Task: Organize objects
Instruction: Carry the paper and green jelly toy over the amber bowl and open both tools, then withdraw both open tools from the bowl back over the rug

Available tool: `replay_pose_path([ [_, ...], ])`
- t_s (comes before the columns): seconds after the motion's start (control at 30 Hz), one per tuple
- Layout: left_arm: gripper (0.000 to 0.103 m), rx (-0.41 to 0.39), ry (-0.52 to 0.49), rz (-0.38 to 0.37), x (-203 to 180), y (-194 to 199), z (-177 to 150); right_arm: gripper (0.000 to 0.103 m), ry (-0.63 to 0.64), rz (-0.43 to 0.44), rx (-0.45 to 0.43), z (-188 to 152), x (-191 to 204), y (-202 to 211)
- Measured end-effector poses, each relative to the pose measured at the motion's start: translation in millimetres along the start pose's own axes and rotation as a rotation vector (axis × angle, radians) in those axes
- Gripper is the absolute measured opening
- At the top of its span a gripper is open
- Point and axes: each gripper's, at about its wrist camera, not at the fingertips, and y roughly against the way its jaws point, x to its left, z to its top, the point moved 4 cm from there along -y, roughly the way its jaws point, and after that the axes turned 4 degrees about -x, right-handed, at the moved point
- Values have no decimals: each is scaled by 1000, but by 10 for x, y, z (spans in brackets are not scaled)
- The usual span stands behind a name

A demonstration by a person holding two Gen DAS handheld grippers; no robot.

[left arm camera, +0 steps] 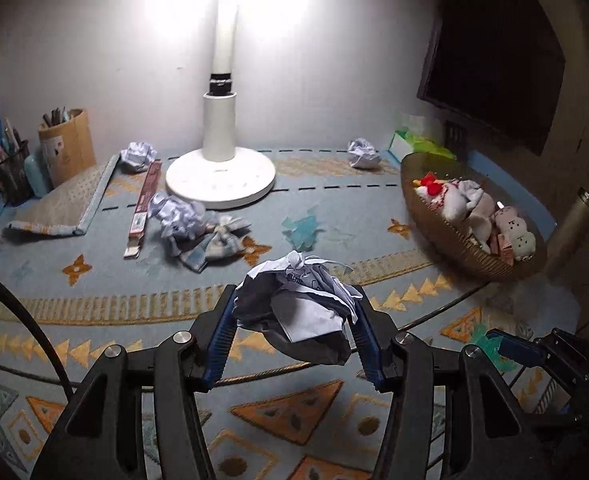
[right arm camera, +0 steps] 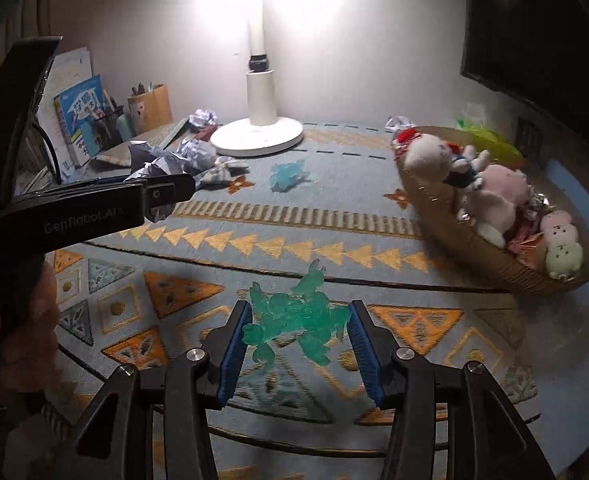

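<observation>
Crumpled white paper ball (left arm camera: 298, 304) | pinched between your left gripper's (left arm camera: 294, 316) ribbed blue pads | translucent green knobbly plastic figure (right arm camera: 294, 320) | clamped in your right gripper (right arm camera: 300, 330)

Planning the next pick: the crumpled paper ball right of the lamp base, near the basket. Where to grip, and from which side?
Grip the paper ball across its middle, coming from above and the front. It is roughly round and lies free on the mat, so any span would likely hold. The wall behind and the basket to its right leave the top and near side open.
</observation>
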Motion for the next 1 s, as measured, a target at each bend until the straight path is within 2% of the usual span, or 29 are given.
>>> replay_pose_path([
  [0.17, 51, -49, -123, -119, -762, -91, 481, 48, -97, -159, -100, 365, -883, 384],
  [0.27, 51, -57, -190, -182, -1217, -234, 674, 48, -168, -268, -96, 550, -1437, 444],
  [0.4, 52, -28, -227, -214, -1632, -527, 746, 48, -273, -286, -68, 668, -2021, 387],
  [0.43, 55, -19, -231, -217, -1700, -603, 741, 48, -288, -290, -60, 681, -2114, 351],
  [0.5, 71, -14, -236, -223, -1798, -742, 728, 51, -297, -294, -51, 696, -2231, 255],
  [0.53, 79, -12, -236, -218, -1822, -803, 719, 56, -288, -283, -47, 691, -2252, 186],
  [0.57, 80, -5, -232, -211, -1834, -861, 710, 71, -276, -261, -36, 678, -2263, 111],
  [0.6, 80, 10, -225, -209, -1816, -903, 692, 76, -271, -246, -23, 650, -2258, 50],
  [0.73, 80, 33, -184, -231, -1720, -868, 657, 76, -272, -277, -62, 555, -2275, 109],
  [0.9, 81, -8, -172, -201, -1481, -568, 660, 81, -349, -260, -128, 505, -2415, 399],
  [1.0, 81, -15, -142, -161, -1217, -366, 543, 82, -374, -268, -150, 474, -2408, 554],
])
